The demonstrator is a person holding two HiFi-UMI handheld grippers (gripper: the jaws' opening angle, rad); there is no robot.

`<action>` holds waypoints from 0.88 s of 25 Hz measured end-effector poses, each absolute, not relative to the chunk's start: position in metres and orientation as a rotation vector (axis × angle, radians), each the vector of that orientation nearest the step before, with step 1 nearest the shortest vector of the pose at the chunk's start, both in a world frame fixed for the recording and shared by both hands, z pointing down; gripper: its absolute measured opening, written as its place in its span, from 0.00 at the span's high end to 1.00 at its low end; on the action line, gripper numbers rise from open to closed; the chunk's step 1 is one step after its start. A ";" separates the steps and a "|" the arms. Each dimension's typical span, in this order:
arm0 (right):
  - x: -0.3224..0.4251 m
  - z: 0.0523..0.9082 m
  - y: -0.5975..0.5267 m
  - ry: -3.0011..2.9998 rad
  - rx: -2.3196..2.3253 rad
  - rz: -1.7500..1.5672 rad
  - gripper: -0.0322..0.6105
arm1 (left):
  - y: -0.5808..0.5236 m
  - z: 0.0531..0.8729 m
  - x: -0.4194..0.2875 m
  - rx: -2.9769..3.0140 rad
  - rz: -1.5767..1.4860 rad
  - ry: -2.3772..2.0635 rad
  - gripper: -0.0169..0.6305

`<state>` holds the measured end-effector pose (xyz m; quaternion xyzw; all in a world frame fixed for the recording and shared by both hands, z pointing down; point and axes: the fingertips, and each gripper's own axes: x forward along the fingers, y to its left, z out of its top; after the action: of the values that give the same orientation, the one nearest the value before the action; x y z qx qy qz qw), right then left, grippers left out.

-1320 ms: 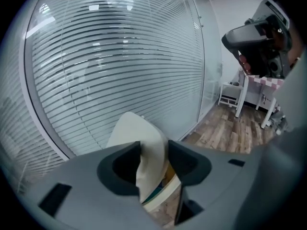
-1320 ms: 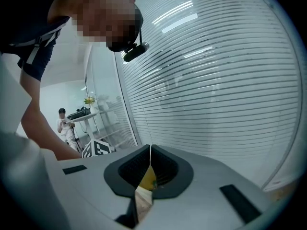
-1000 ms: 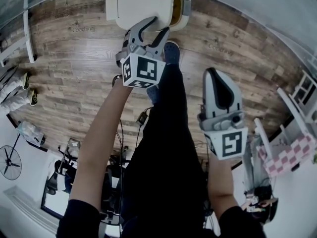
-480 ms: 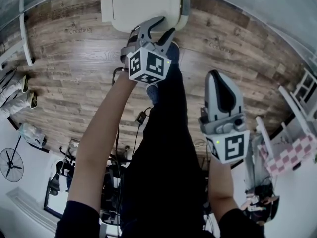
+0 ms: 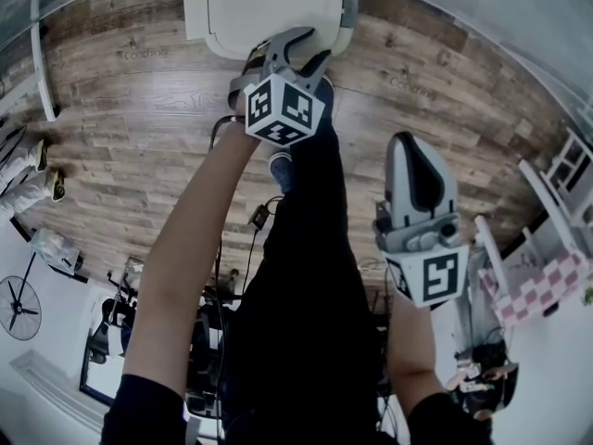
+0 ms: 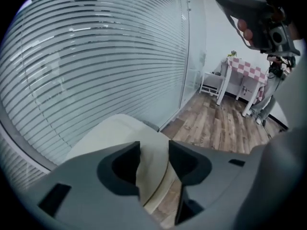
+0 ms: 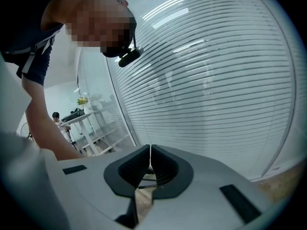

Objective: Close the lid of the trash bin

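Observation:
The trash bin stands on the wood floor at the top of the head view, its cream lid lying almost flat over it. My left gripper reaches down to the lid's near edge. In the left gripper view that cream edge fills the gap between the two jaws of the left gripper, so the gripper is shut on it. My right gripper hangs off to the right, well clear of the bin. Its jaws meet at the tips in the right gripper view, with nothing between them.
A glass wall with blinds runs right behind the bin. At the right stands a white table with a checked cloth. A fan and a white frame are at the left. The person's dark legs fill the middle.
The lid has come down: the bin's yellowish inside, visible a second ago, is now covered. My left gripper went down and forward with the lid's edge. The right gripper stayed put.

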<state>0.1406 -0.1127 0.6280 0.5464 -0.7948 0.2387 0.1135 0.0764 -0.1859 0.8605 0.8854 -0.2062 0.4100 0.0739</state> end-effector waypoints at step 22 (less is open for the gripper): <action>0.152 0.630 -0.109 -2.303 1.644 0.766 0.93 | -0.176 0.883 0.087 2.443 1.211 -0.549 0.61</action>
<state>0.1523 -0.1089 0.6297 0.5577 -0.7813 0.2600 0.1049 0.0869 -0.1764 0.8831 0.8641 -0.1941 0.4285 0.1789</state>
